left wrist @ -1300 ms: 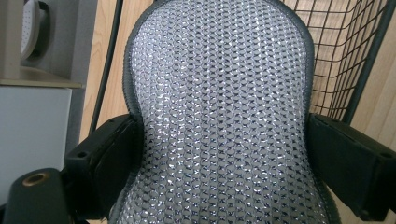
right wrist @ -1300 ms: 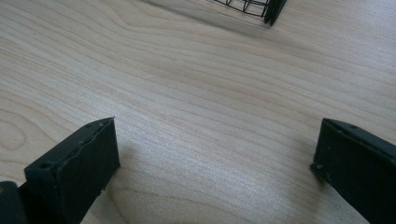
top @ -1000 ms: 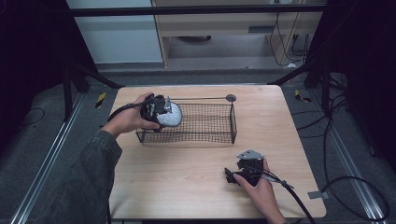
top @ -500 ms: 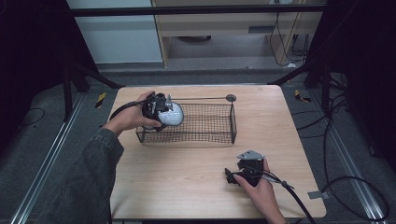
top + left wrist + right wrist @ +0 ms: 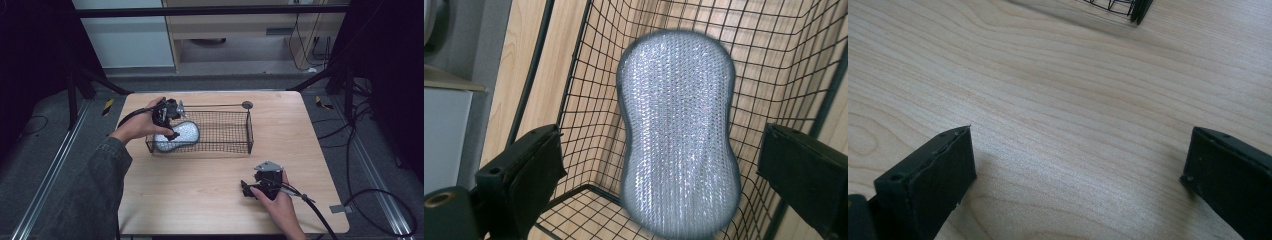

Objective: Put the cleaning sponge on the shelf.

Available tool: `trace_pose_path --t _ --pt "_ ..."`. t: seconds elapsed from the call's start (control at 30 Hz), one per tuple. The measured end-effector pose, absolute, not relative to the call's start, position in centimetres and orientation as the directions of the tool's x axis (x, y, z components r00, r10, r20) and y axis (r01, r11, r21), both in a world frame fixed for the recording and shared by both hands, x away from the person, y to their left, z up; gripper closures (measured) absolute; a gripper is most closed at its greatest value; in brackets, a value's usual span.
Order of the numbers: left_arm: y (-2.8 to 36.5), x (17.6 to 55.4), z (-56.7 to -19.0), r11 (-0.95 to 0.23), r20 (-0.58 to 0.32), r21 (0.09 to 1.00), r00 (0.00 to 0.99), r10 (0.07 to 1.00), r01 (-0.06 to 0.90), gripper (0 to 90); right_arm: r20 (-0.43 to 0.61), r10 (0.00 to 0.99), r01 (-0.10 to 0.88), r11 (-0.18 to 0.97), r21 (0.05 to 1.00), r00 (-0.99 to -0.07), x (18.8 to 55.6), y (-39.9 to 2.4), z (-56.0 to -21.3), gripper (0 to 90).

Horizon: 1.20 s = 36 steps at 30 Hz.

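Silver scrubber [image 5: 679,145] loose in wire basket [image 5: 589,75], between wide-spread left gripper [image 5: 659,185] fingers.

1. In the left gripper view, the silver scrubber's [image 5: 679,135] lower end runs off the bottom edge.
2. In the right gripper view, the wire basket [image 5: 1120,7] is cut to a corner at the top edge.
3. In the high view, the left claw [image 5: 172,131] hides part of the scrubber.

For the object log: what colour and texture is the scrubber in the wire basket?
Silvery, glittery mesh weave with a grey edge; the scrubber shows best in the left gripper view.
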<state>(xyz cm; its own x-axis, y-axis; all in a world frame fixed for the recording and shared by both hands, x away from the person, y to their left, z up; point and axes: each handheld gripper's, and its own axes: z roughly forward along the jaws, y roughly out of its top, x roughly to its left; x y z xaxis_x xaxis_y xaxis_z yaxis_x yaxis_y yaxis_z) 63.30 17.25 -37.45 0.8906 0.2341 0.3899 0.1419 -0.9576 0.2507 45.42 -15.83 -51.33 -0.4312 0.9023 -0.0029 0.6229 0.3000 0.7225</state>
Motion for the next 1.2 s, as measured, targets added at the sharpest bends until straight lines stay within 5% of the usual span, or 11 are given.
trace_pose_path --t 0.63,1.2 --pt "17.4 61.7 -35.7 -0.928 0.381 0.340 0.880 0.284 0.153 5.5 -0.004 0.903 0.623 0.300 0.722 -0.431 45.4 -15.8 -51.3 0.4" --pt "17.0 59.7 -35.6 -0.852 0.334 0.459 0.839 0.430 0.254 5.8 -0.004 0.903 0.623 0.301 0.722 -0.430 45.4 -15.8 -51.3 0.4"
